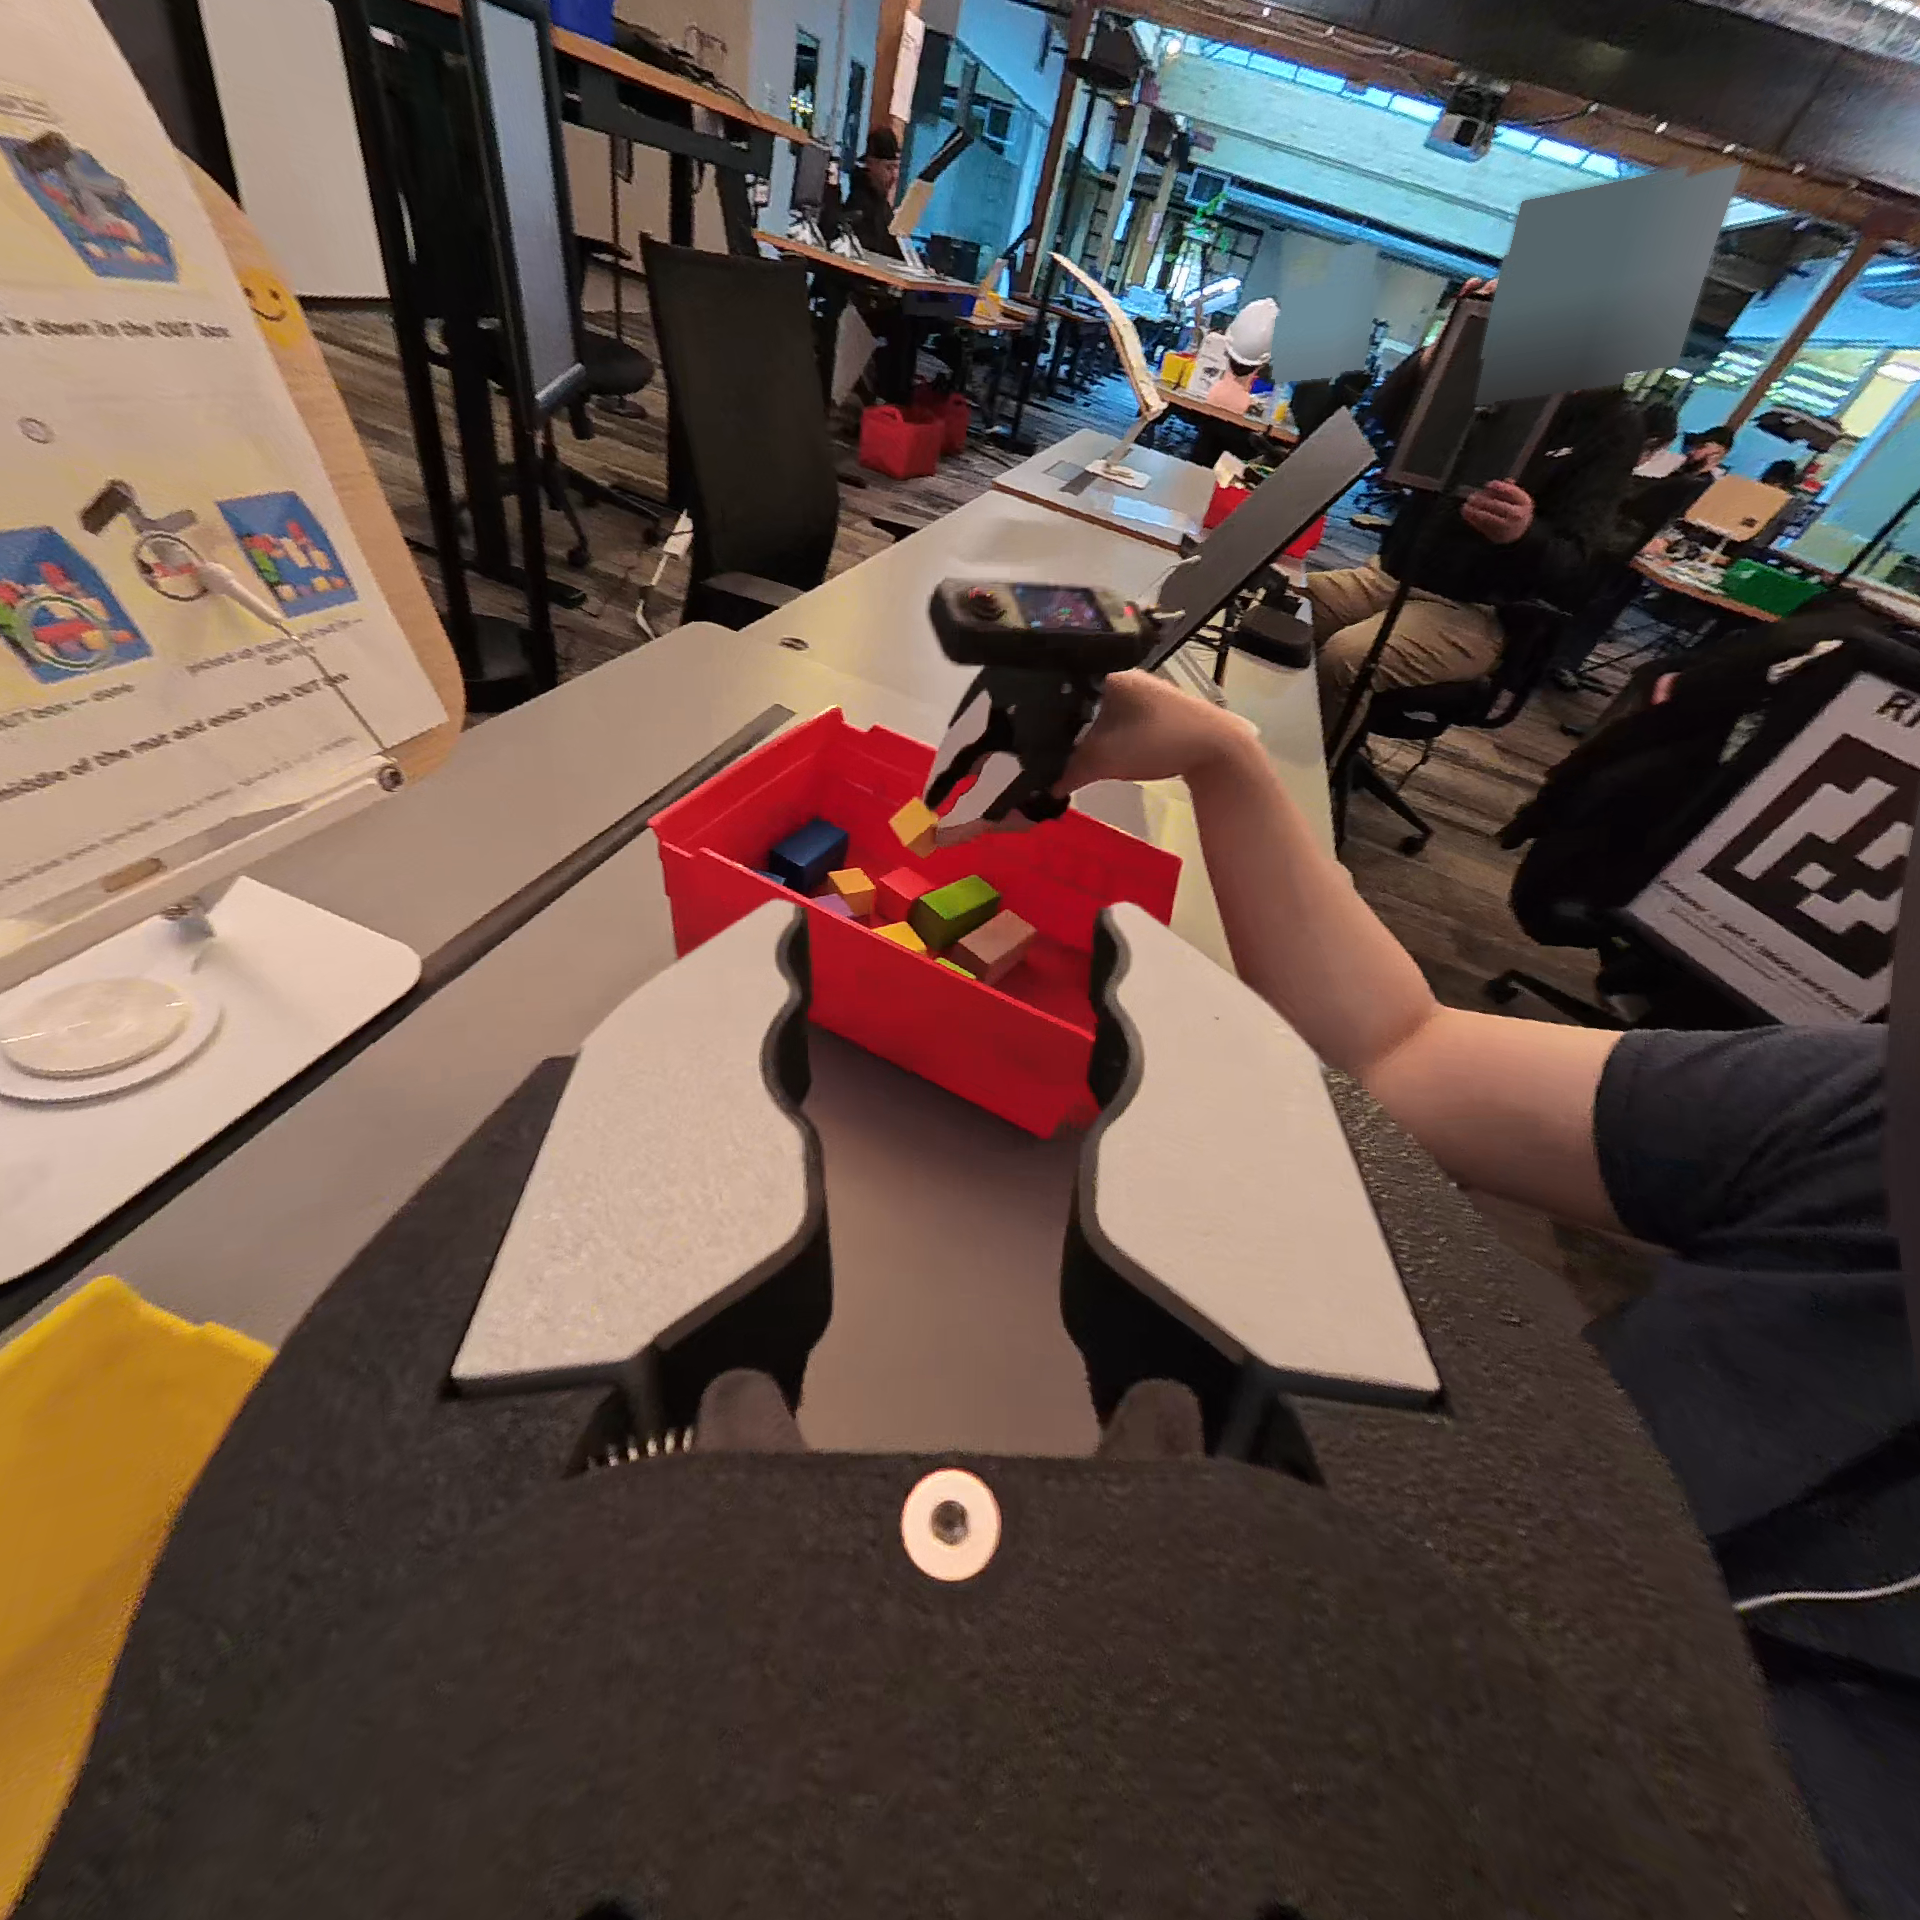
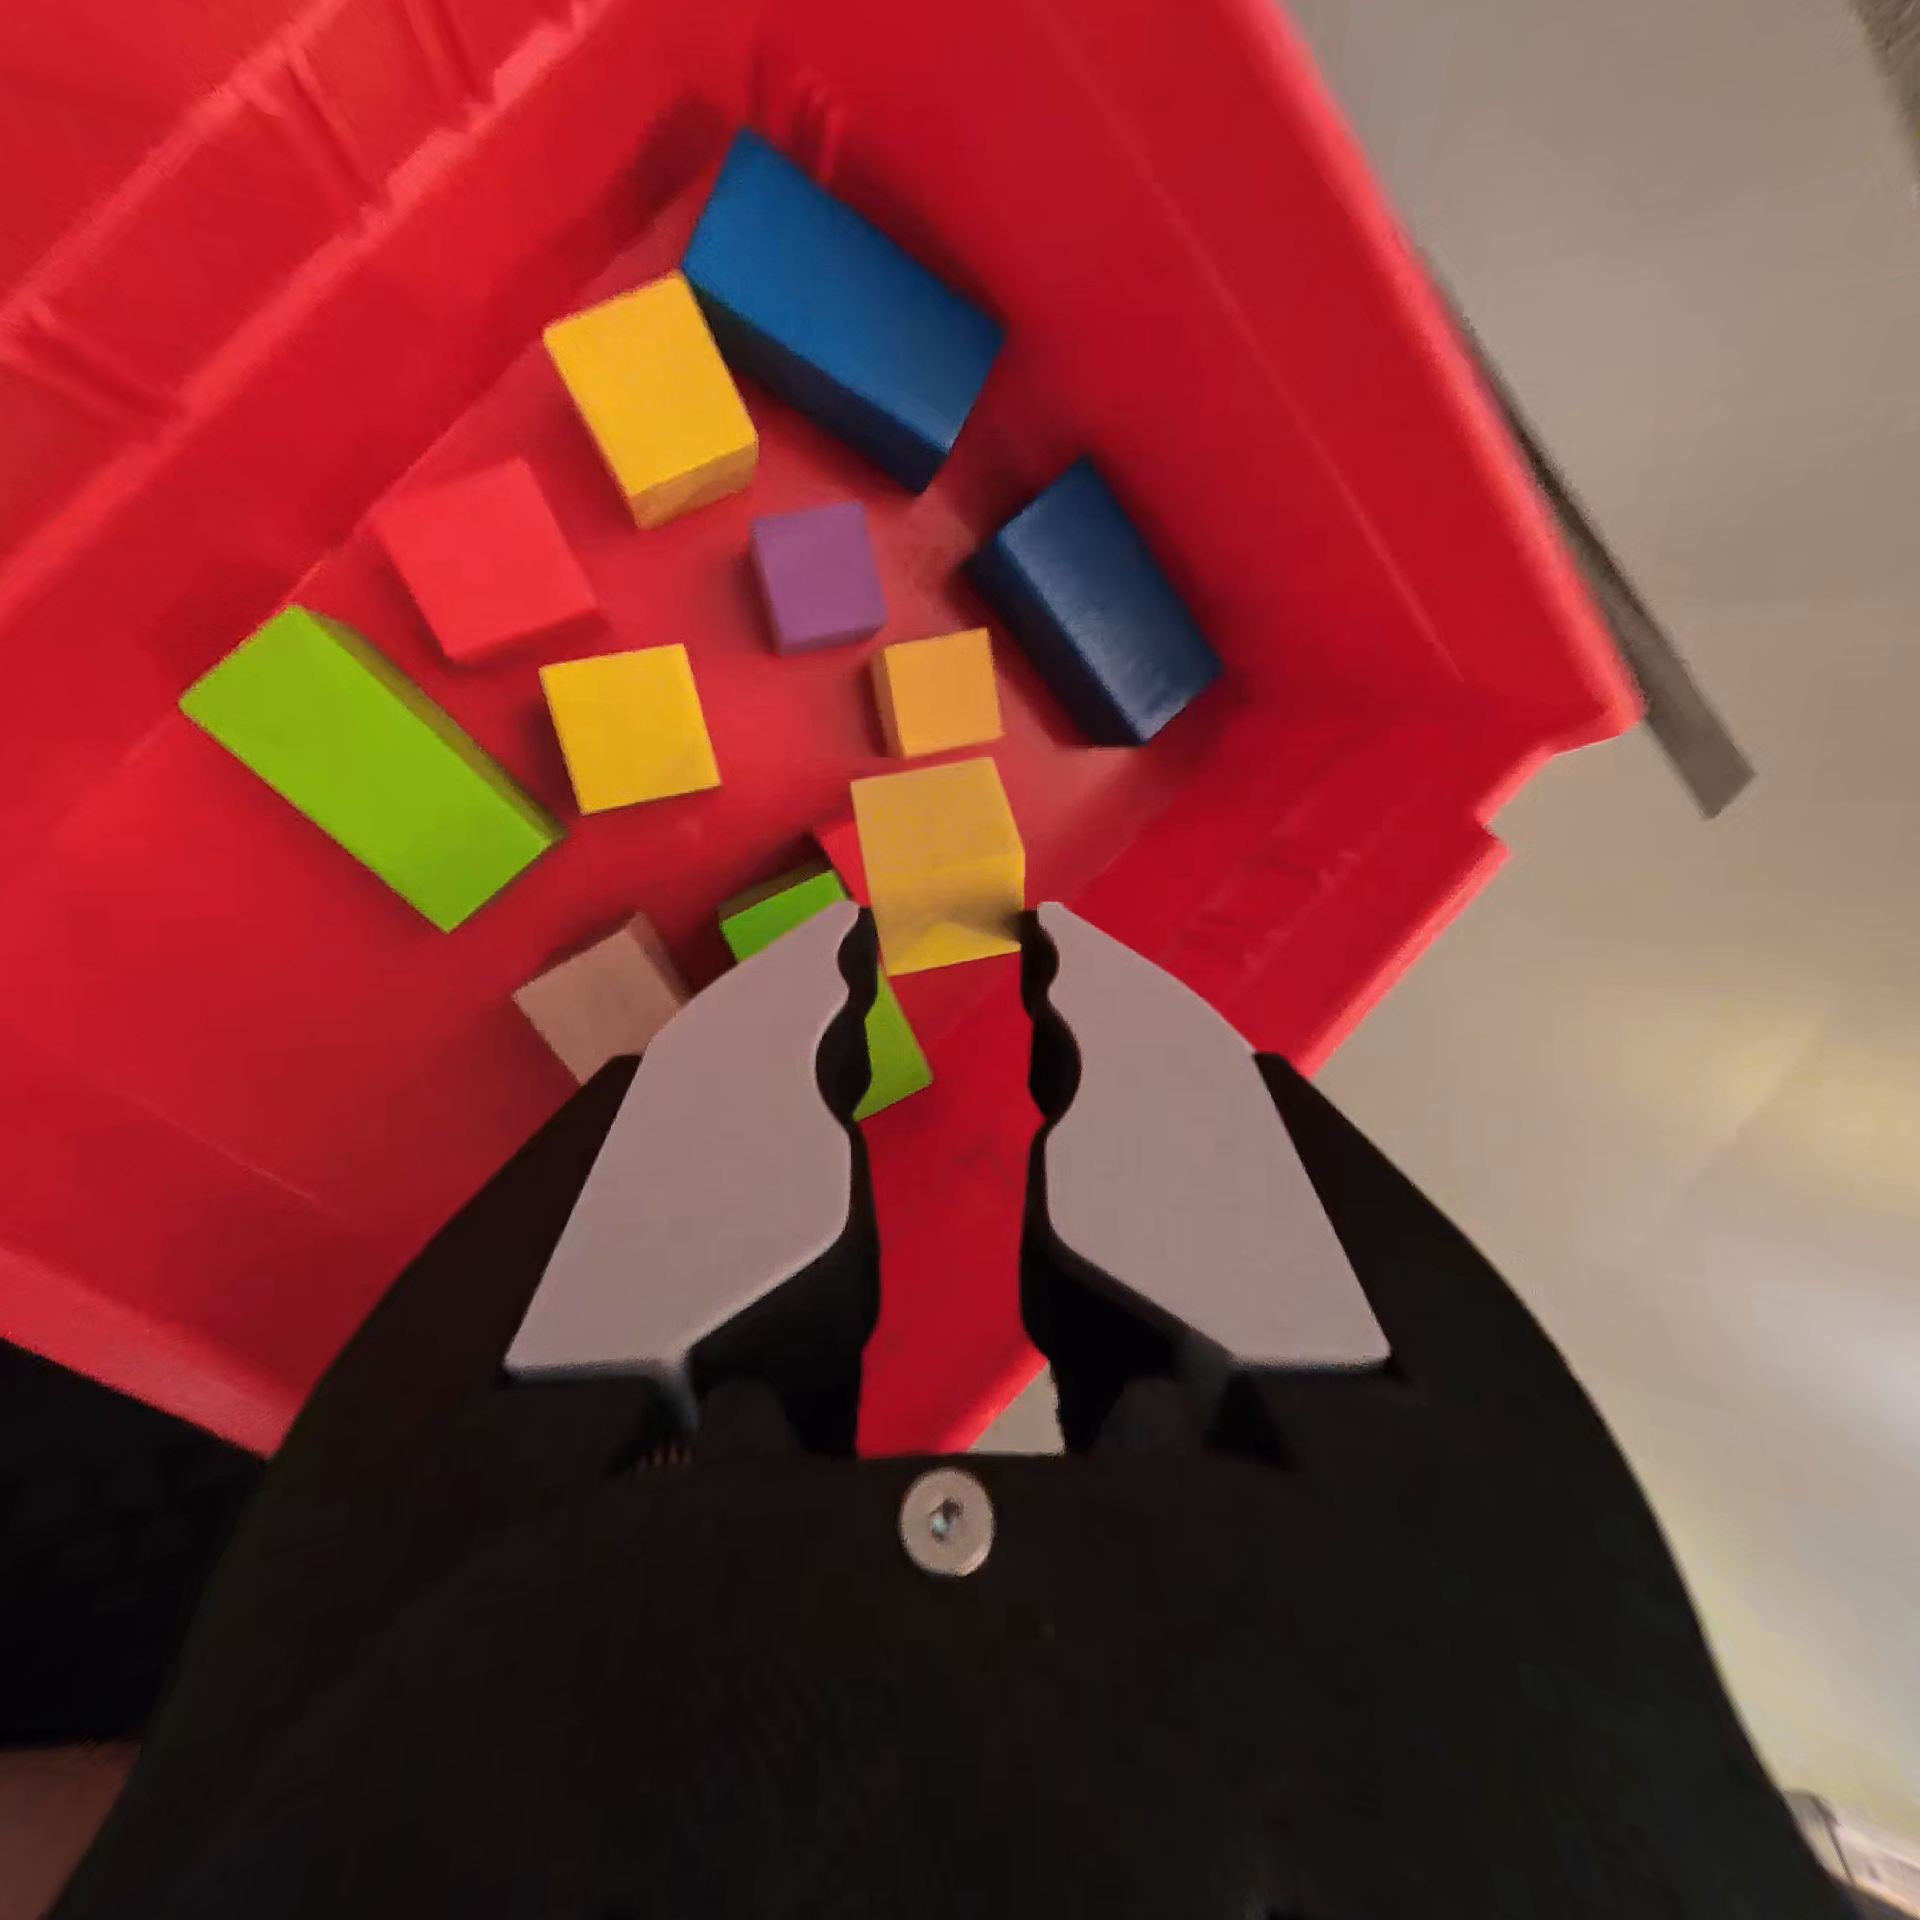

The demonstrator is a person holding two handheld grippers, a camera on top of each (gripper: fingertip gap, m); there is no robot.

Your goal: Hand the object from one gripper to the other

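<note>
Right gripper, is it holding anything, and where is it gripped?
The right gripper pinches a yellow cube by its two opposite side faces, at the fingertips, above the red bin.

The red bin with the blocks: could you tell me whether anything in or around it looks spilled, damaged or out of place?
Nothing stands out. The loose blocks all lie inside the red bin, none on the table. The right gripper pinches a yellow cube at its fingertips above the bin; the left gripper is open and empty.
</note>
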